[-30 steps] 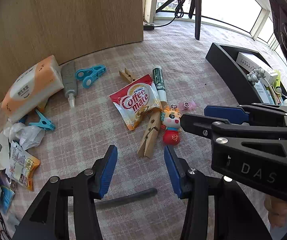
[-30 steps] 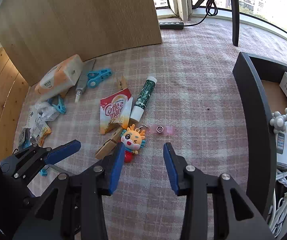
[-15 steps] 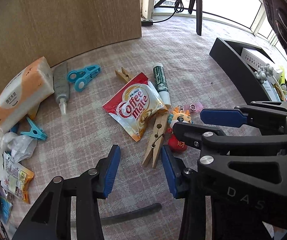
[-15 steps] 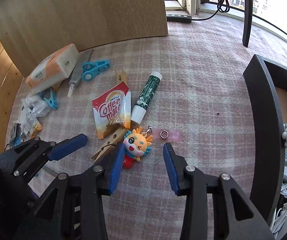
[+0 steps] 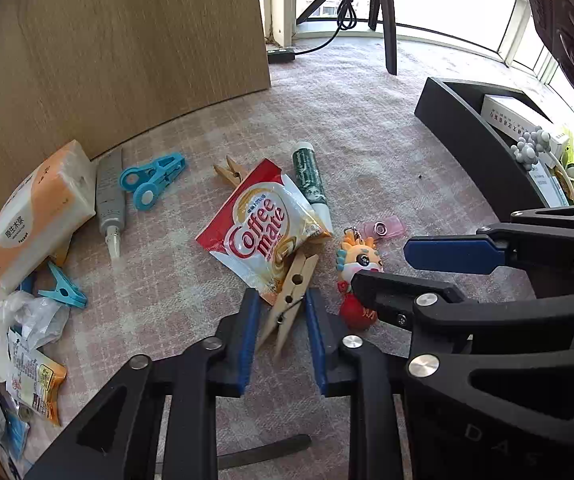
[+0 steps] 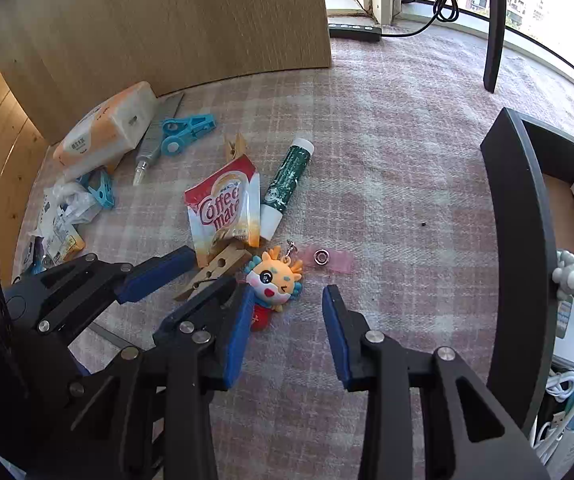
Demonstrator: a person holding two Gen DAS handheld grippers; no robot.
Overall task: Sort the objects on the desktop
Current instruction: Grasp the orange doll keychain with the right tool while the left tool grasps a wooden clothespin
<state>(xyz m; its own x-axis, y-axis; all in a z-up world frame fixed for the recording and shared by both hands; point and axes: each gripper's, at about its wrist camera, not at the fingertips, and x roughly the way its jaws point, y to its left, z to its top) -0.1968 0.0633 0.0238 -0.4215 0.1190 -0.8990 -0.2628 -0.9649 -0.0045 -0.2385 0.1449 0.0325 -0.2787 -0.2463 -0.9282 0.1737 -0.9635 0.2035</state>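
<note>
Left wrist view shows the left tongs (image 5: 278, 322) standing apart around the lower end of a wooden clothespin (image 5: 289, 300), a blue pad on either side, neither clearly pressing on it yet. The clothespin lies flat on the checked cloth of the worktop (image 5: 367, 152), its upper end tucked under the corner of the Coffee mate sachet (image 5: 263, 232). Just to its right lies a dragon keychain (image 5: 357, 276), and beyond that a small pink tag (image 5: 381, 227).

In the right wrist view the right tongs (image 6: 285, 320) are also apart, reaching over the keychain (image 6: 273, 280), whose red lower part touches the left-hand pad; the other pad stands well clear of it. A green tube (image 6: 287, 178) rests beside the sachet (image 6: 223, 210), and the black organiser (image 6: 519, 240) with its stored things sits off to the right.

Several things could go wrong from here, by my judgement. Lifting the clothespin would likely drag the sachet along, since they overlap. The pin is gripped near its thin legs, so it may pivot or slip out once the tongs come together. Both tools crowd one small patch, so they may knock each other or nudge the keychain aside.
</note>
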